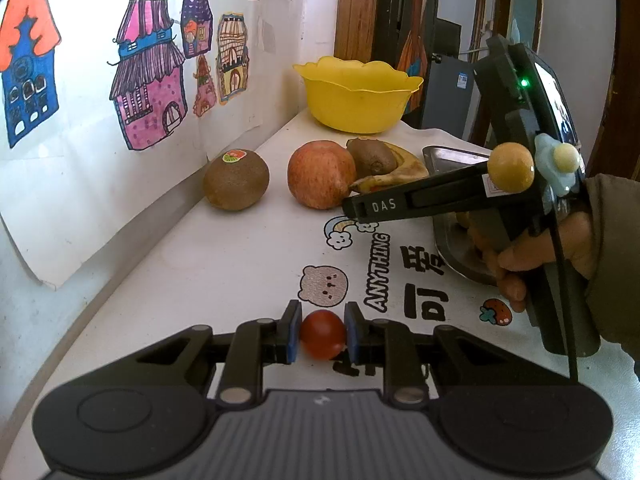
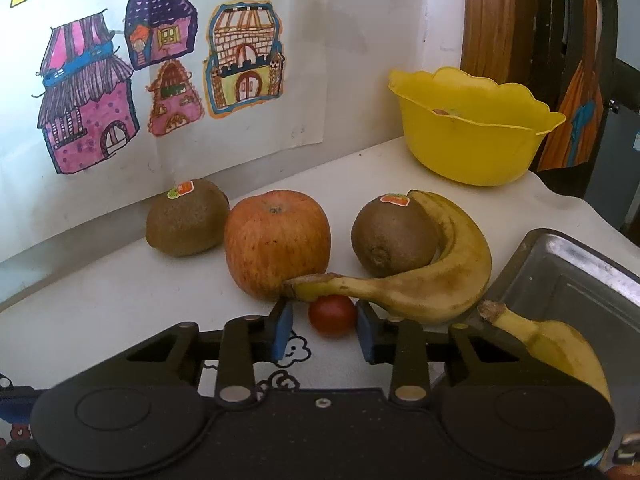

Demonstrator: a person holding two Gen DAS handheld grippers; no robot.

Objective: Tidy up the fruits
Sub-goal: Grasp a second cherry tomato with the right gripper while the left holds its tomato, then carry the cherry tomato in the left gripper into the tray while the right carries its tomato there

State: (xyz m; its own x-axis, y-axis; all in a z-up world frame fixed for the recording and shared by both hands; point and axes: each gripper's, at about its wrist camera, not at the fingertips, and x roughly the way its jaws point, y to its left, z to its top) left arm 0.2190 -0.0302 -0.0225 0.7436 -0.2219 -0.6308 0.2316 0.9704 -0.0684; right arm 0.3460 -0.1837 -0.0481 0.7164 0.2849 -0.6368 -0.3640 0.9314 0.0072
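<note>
My left gripper (image 1: 322, 332) is shut on a small red cherry tomato (image 1: 322, 336), held just above the printed white tablecloth (image 1: 240, 272). In the right wrist view a second cherry tomato (image 2: 332, 316) lies on the cloth between the blue pads (image 2: 280, 332) of my right gripper (image 2: 324, 320). The jaws stand close around it, with a gap still showing on the left side. Just behind it lie a banana (image 2: 432, 284), a red apple (image 2: 276, 240) and two kiwis (image 2: 186, 220) (image 2: 390, 236). The right gripper (image 1: 358, 210) also shows side-on, held by a hand (image 1: 540, 256).
A yellow bowl (image 2: 472, 136) stands at the far end of the table, with something barely visible inside. A metal tray (image 2: 568, 276) at the right holds another banana (image 2: 560, 344). Drawings of houses (image 2: 88, 108) hang on the wall along the left. A dark doorway lies beyond the table's far end.
</note>
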